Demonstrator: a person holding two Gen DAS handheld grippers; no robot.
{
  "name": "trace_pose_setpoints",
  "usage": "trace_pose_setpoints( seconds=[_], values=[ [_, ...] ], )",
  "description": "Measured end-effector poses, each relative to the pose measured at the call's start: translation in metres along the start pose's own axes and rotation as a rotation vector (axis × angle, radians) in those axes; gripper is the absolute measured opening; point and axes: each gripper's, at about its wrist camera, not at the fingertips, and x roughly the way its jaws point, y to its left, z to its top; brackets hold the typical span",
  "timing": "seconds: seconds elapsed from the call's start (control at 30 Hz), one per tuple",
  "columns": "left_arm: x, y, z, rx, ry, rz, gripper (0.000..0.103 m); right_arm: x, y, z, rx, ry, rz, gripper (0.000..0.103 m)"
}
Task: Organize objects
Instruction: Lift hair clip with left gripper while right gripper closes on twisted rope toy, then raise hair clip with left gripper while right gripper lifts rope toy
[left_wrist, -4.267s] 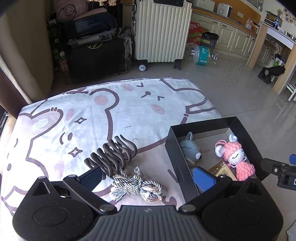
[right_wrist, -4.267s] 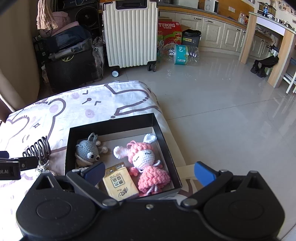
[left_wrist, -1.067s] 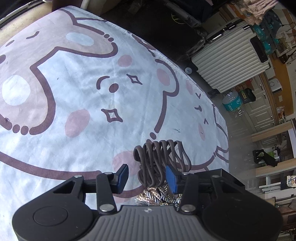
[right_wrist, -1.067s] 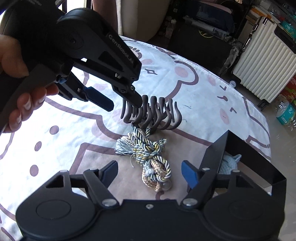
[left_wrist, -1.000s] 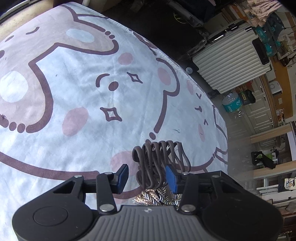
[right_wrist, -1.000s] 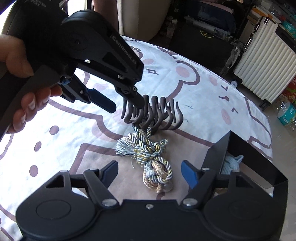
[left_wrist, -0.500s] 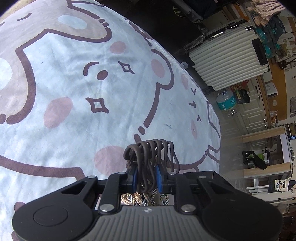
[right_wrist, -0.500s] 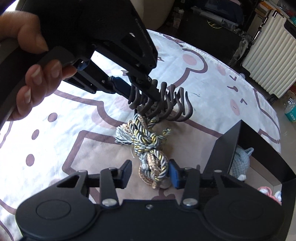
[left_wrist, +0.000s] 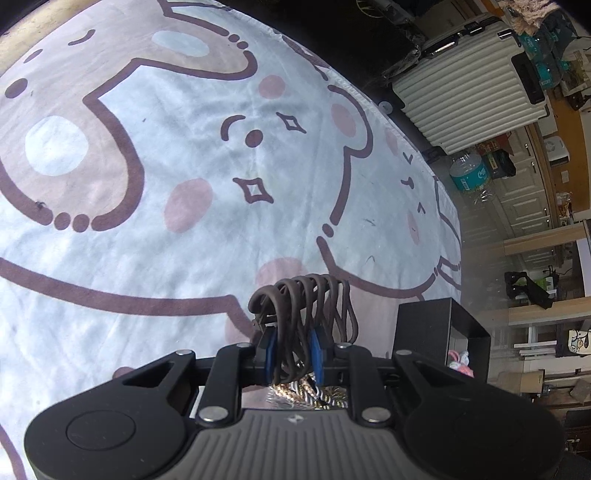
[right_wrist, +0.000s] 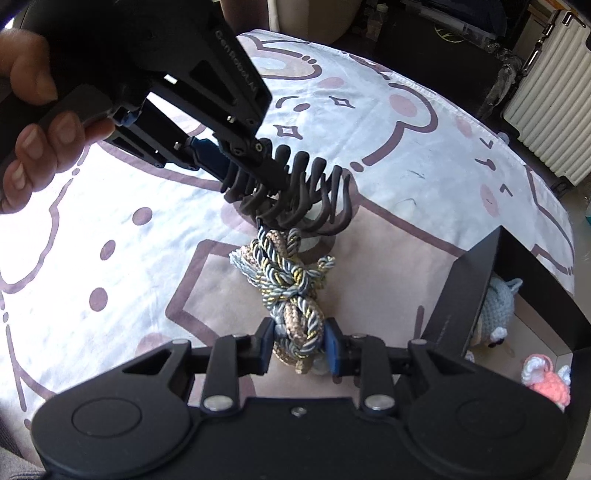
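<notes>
A brown claw hair clip is pinched between the blue pads of my left gripper, which is shut on it just above the blanket. In the right wrist view the same clip hangs from the left gripper, above a knotted grey, gold and beige rope bundle. My right gripper has its jaws closing, with both pads pressing the near end of the bundle. An open black box at the right holds a grey crochet toy and a pink crochet doll.
A white blanket with a brown bear print covers the surface. A person's hand grips the left gripper's handle. A cream ribbed suitcase and dark bags stand beyond the far edge. The black box sits at the blanket's right corner.
The left jaws closed onto the hair clip and raised it off the blanket. The right jaws narrowed from wide apart until they came against the rope bundle.
</notes>
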Motion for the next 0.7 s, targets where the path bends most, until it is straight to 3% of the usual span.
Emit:
trace_pose_setpoints(
  seconds=[0.37, 0.57, 0.7],
  values=[
    [-0.033, 0.010, -0.014, 0.138, 0.006, 0.145, 0.021, -0.020, 0.003, -0.007, 0.023, 0.019, -0.003, 0.029],
    [-0.039, 0.005, -0.017, 0.217, -0.038, 0.278, 0.031, -0.028, -0.003, -0.004, 0.071, -0.001, -0.050, 0.028],
    [-0.041, 0.006, -0.016, 0.198, -0.053, 0.289, 0.058, -0.031, -0.012, 0.003, 0.153, -0.036, -0.083, 0.027]
  ],
)
